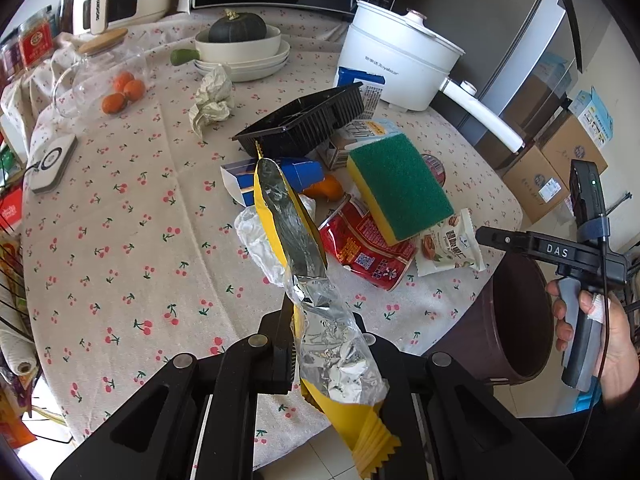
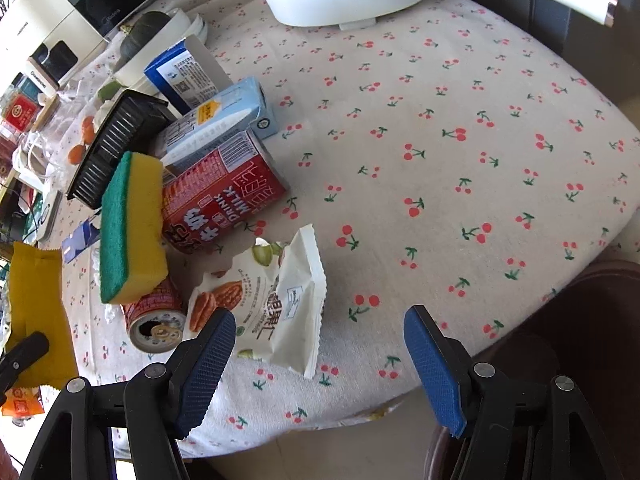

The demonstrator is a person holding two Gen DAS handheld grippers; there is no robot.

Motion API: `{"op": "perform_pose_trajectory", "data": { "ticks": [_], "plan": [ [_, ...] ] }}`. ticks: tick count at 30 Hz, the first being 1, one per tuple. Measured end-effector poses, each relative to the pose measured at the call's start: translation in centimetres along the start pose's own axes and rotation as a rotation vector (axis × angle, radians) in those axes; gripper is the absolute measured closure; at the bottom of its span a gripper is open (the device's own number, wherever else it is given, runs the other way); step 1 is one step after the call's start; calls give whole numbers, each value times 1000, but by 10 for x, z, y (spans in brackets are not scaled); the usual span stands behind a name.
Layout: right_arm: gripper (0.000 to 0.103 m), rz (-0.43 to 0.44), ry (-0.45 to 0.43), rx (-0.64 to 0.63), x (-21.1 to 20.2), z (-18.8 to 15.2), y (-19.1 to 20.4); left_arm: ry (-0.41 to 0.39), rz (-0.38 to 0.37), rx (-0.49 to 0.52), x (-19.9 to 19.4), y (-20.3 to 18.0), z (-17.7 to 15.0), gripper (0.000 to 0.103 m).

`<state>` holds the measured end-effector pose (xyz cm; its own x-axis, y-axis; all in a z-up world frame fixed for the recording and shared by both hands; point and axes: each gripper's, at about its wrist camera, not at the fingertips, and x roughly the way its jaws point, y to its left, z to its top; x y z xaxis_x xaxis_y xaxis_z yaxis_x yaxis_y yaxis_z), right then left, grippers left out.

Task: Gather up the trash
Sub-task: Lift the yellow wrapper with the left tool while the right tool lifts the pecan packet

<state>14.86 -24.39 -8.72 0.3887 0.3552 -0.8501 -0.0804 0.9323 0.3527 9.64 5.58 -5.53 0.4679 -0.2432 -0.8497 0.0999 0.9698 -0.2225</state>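
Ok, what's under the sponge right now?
The sponge lies tilted across two red cans: a milk drink can and a second one with its opened top showing. Whatever lies beneath its middle is covered.

Trash heap mid-table, bin off the table's edge.
Sponge lies on the can; tray behind; nut packet in front; pot at the back.

Both wrist views look down close over the table, sharing the sponge.
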Motion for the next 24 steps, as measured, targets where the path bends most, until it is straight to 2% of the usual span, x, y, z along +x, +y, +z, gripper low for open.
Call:
{"op": "perform_pose_trajectory", "data": {
  "ticks": [3,5,6,7,10,11,17,24],
  "plan": [
    [39,41,1,8,16,5,2,11,10,-1,4,3,-2,90],
    [60,59,11,11,26,6,4,15,13,-7,5,5,-3,90],
    [66,61,16,15,30,6,5,15,13,-12,5,7,-3,90],
    [78,60,22,19,34,6,6,13,11,-16,4,7,-3,90],
    [86,46,18,17,31,5,11,-1,-2,-22,0,6,-2,90],
    [92,47,15,14,27,5,13,-6,-7,-19,-2,5,-2,90],
    [92,12,-51,-29,-9,1,10,-42,-42,-2,-13,-9,0,90],
    [92,-5,-133,-3,-60,-6,-25,-77,-119,32,-24,-45,4,90]
  ]
}}
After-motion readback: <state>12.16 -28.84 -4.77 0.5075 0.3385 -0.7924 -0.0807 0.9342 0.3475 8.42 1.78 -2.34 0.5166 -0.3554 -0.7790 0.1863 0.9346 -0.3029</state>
